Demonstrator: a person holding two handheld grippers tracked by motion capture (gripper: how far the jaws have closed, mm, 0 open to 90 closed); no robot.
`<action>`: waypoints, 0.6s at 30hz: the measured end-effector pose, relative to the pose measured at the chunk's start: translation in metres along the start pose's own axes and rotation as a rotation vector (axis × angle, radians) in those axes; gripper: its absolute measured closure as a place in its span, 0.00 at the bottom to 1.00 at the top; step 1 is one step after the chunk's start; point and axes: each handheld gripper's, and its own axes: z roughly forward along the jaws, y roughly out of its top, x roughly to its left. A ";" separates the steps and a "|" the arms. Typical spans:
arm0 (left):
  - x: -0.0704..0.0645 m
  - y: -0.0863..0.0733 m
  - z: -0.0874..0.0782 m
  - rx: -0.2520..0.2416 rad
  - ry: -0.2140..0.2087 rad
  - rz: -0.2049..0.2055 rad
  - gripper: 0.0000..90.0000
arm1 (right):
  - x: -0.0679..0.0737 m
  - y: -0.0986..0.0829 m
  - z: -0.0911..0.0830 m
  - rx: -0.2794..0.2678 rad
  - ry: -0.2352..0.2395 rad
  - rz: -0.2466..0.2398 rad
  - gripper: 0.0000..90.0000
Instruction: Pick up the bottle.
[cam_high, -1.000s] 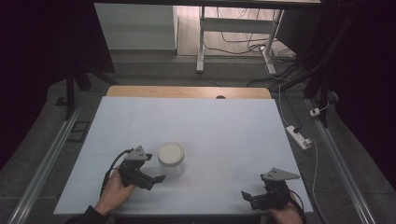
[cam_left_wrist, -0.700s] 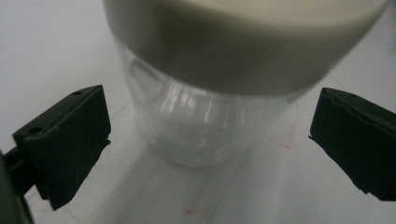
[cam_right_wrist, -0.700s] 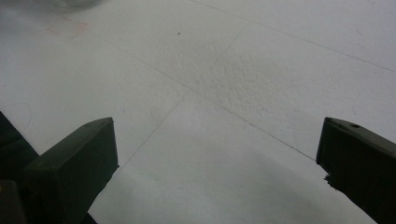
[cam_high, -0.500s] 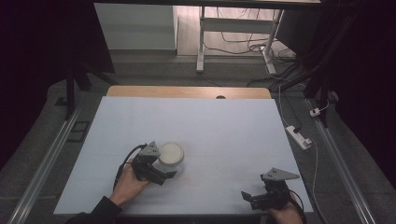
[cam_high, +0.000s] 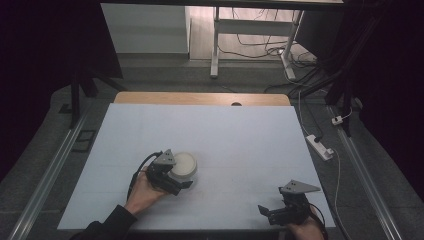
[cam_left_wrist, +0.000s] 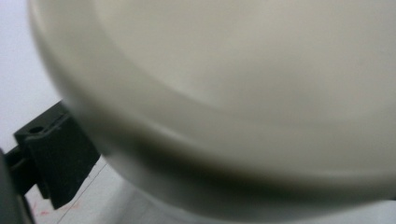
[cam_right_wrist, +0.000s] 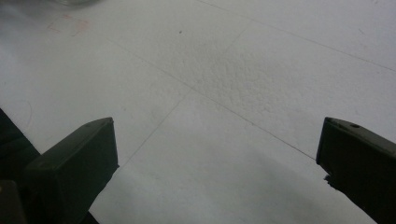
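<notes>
L gripper (cam_high: 172, 176) has closed in on the white round container (cam_high: 183, 165) w/ its pale lid (cam_left_wrist: 243, 93) over the last sec; now right at it, jaws either side; looks like a grasp starting, but can't tell if clenched yet; container sits on the white table (cam_high: 240, 135), left of centre, near front edge; R gripper (cam_high: 280, 212) hasn't moved; parked at front right, jaws spread wide, holding nothing.

Right gripper (cam_right_wrist: 219, 158) jaws spread wide apart over white table surface (cam_right_wrist: 243, 84); faint crease lines cross it.
</notes>
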 end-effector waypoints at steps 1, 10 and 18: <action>0.000 0.000 0.000 0.000 0.005 0.004 0.02 | 0.000 0.000 0.000 0.000 -0.001 -0.001 0.00; -0.002 0.001 0.000 -0.001 0.019 0.044 0.07 | 0.000 0.000 0.000 0.001 -0.001 -0.002 0.00; -0.003 0.003 0.000 0.013 0.030 0.039 0.08 | 0.000 0.000 0.000 0.003 -0.002 -0.005 0.00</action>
